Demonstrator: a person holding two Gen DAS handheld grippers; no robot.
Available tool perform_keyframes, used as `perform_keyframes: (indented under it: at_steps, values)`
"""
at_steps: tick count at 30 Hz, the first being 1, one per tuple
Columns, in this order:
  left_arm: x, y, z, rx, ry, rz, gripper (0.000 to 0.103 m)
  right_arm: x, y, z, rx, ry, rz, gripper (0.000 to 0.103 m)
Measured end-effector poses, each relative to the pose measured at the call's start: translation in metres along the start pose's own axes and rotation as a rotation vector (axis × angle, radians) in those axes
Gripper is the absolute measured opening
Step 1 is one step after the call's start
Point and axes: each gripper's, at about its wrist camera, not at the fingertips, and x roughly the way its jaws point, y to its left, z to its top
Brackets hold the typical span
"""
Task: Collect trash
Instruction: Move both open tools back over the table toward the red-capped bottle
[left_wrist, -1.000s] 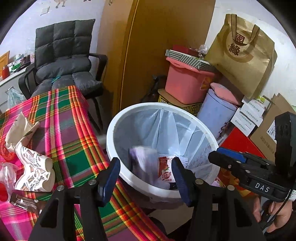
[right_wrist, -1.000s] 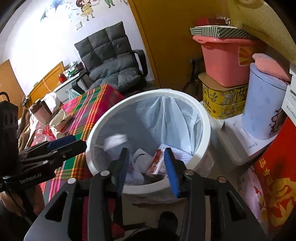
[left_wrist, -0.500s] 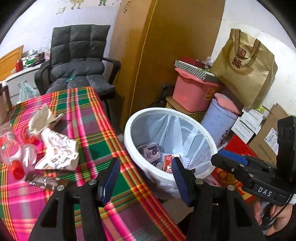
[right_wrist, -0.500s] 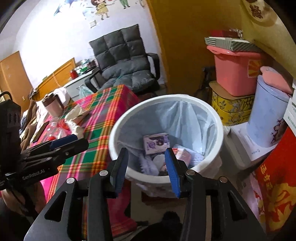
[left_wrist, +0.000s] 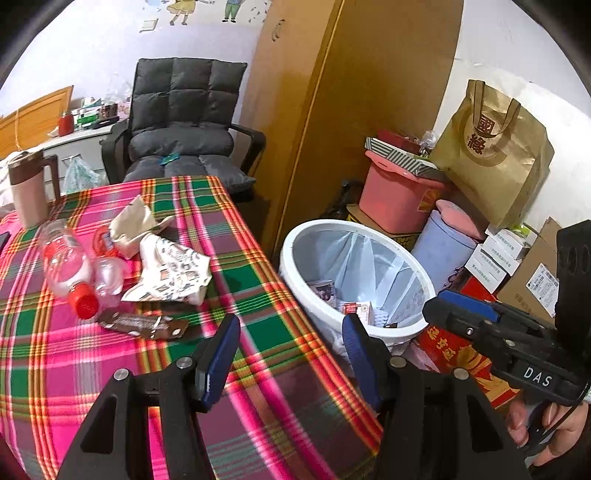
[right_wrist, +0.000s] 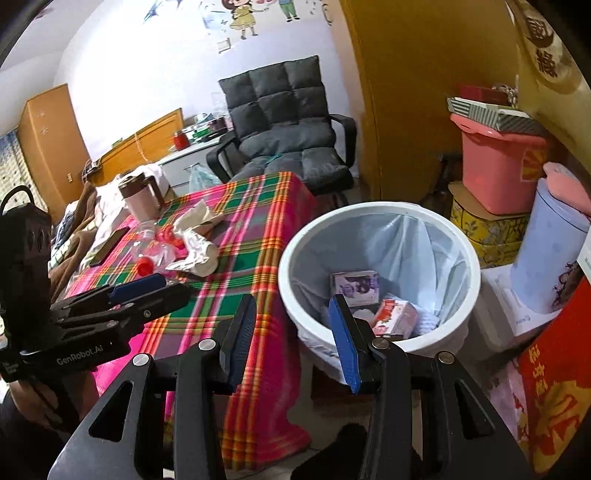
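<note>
A white lined trash bin (left_wrist: 295, 258) (right_wrist: 369, 210) stands beside the plaid table (left_wrist: 258, 295) (right_wrist: 258, 236). It holds a purple carton (right_wrist: 356, 282) and a red-and-white carton (right_wrist: 395, 315). On the table lie an empty bottle with a red cap (left_wrist: 68, 266), crumpled paper wrappers (left_wrist: 168, 269) (right_wrist: 195, 236) and a brown snack wrapper (left_wrist: 142, 325). My left gripper (left_wrist: 290, 354) is open and empty over the table's near edge. My right gripper (right_wrist: 291, 332) is open and empty between table and bin.
A brown-lidded mug (left_wrist: 27, 192) and a dark phone (right_wrist: 109, 245) sit on the table's far side. A grey chair (left_wrist: 184, 122) stands behind. Pink tub (left_wrist: 399, 199), blue canister (left_wrist: 443, 254), boxes and a paper bag (left_wrist: 495, 155) crowd the bin's far side.
Both grippers have pulled back from above the bin and swung left toward the table. The purple carton dropped into the bin. The table's trash has come into view.
</note>
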Motion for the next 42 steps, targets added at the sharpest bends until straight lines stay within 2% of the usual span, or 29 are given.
perform_keyframes:
  at_steps: [9, 13, 23, 42]
  values:
    - [-0.021, 0.016, -0.012, -0.035, -0.032, 0.057, 0.057, 0.001, 0.019, -0.003, -0.019, -0.007, 0.058, 0.044]
    - [-0.028, 0.024, -0.018, -0.052, -0.035, 0.086, 0.057, 0.007, 0.029, -0.005, -0.047, 0.018, 0.067, 0.044]
    - [-0.047, 0.052, -0.029, -0.112, -0.044, 0.147, 0.057, 0.017, 0.053, -0.004, -0.072, 0.053, 0.158, 0.044]
    - [-0.064, 0.098, -0.027, -0.205, -0.075, 0.243, 0.057, 0.031, 0.084, 0.011, -0.133, 0.068, 0.181, 0.044]
